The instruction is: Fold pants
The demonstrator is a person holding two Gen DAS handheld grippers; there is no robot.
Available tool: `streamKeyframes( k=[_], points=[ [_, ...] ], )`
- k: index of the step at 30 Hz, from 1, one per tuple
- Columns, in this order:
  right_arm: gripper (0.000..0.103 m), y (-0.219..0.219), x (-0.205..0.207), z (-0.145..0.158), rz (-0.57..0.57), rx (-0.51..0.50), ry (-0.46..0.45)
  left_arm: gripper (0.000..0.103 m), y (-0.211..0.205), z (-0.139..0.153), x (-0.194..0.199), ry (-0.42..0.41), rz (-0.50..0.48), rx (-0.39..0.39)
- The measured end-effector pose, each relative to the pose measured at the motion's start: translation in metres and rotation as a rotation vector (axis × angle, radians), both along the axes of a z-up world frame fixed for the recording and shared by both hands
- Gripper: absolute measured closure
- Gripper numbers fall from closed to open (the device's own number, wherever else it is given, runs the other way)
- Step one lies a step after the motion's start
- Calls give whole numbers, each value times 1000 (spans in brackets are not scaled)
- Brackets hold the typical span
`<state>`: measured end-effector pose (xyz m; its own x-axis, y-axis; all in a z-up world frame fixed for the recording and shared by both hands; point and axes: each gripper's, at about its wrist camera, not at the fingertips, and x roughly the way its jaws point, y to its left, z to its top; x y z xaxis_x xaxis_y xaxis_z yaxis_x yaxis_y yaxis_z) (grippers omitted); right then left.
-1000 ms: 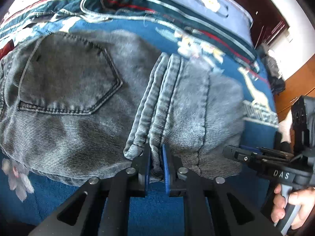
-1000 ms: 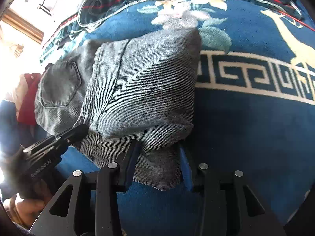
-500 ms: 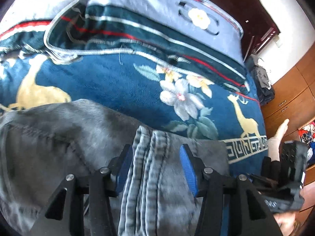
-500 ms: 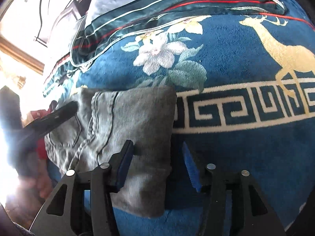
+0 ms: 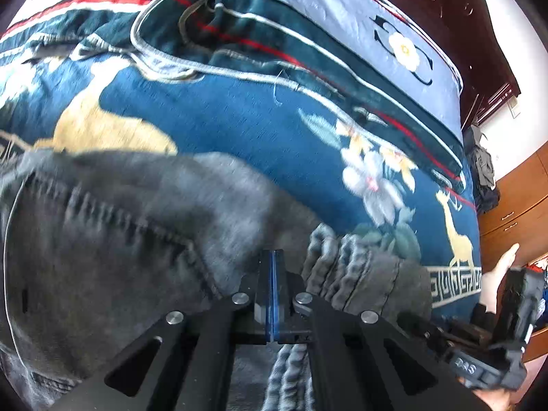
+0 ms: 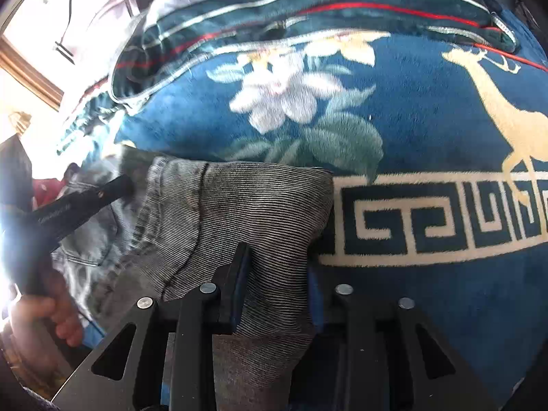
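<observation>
Grey-black jeans lie folded on a blue blanket with deer and flowers. My left gripper is shut, pad against pad, resting on the denim just left of the thick ridged seam; no cloth shows between the pads. In the right wrist view the striped grey fold of the jeans runs between the fingers of my right gripper. Its jaws are closing and the cloth fills the gap. The other gripper shows at the left, held by a hand.
A folded quilt in blue, green and red stripes lies across the far side of the bed. A dark headboard and wooden drawers stand to the right. Bright window light washes out the left.
Both grippers let go, spread and slid further over the jeans. The left has shut beside the seam it held before. The right has narrowed around the fold's right part.
</observation>
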<state>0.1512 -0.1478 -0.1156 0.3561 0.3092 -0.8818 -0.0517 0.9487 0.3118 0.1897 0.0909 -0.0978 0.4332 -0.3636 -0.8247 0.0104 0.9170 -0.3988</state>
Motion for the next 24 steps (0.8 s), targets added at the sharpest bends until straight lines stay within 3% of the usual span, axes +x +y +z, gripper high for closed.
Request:
streamKeyframes(
  k=[2, 4, 7, 13, 17, 20, 24],
  points=[
    [64, 1, 4, -10, 20, -31, 24, 102, 2, 4, -7, 1, -16, -72],
    [59, -2, 4, -8, 15, -16, 20, 102, -4, 15, -16, 0, -71, -91],
    [50, -9, -6, 8, -23, 1, -14, 102, -15, 31, -33, -9, -167, -66],
    [48, -6, -53, 37, -12, -5, -103, 102, -37, 38, -61, 6, -272, -54],
    [48, 11, -71, 31, 24, -21, -101, 102, -55, 25, -75, 44, -308, -20],
    [48, 21, -72, 15, 34, -34, -66, 102, -61, -3, -78, 145, -285, 41],
    [45, 35, -72, -7, 84, -119, -54, 99, -53, -23, -84, 135, -223, 2]
  ],
)
